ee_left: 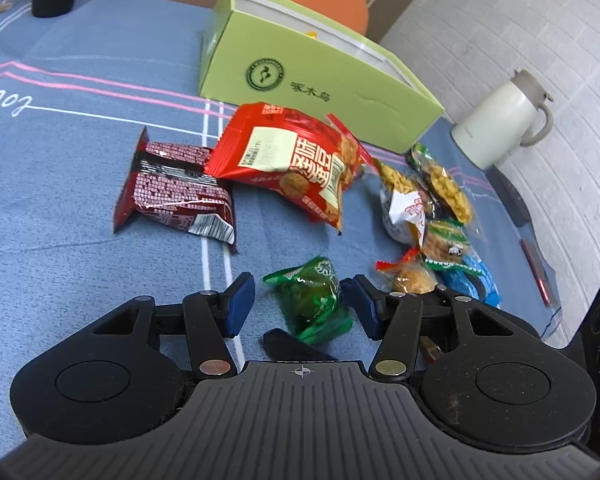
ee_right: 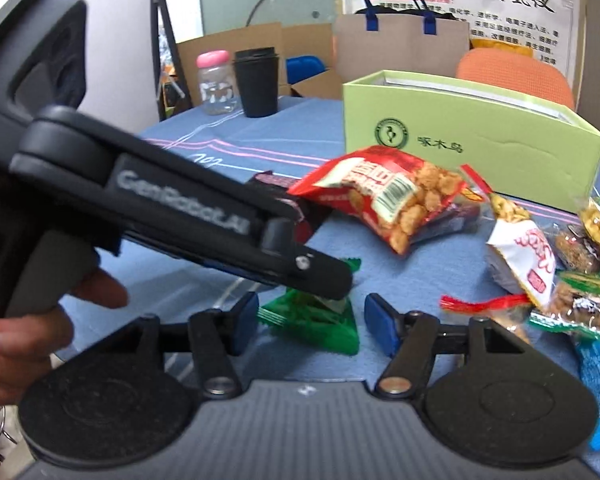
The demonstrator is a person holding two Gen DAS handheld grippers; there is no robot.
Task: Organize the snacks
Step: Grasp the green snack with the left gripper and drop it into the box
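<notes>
A: On the blue tablecloth (ee_left: 80,140), near edge: where's the snack?

B: Small green packet (ee_left: 312,300), lying flat on the cloth. Left gripper (ee_left: 302,308) straddles it, blue pads at its 9 and 3 o'clock.

A: Clamped?

B: No. Jaws apart. There's a visible gap on the 9 o'clock side; the 3 o'clock pad is just beside the wrapper, and contact is unclear.

A: Right gripper (ee_right: 312,322)?

B: Same packet between its pads in the right wrist view. Jaws apart, with a sliver of cloth showing on both sides. The left tool's finger crosses above the packet from 10 o'clock.

A: The rest of the snacks?

B: From the green packet, left wrist view: red snack bag (ee_left: 284,160) at 12, overlapping a dark red packet (ee_left: 176,188) at 10. A pile of small mixed packets (ee_left: 432,216) at 2. Open green box (ee_left: 320,80) is upright behind the red bag, far 12.

A: Anything else?

B: White jug (ee_left: 500,120) at far 2, by the wall. Black cup (ee_right: 256,84) on the far side.
</notes>
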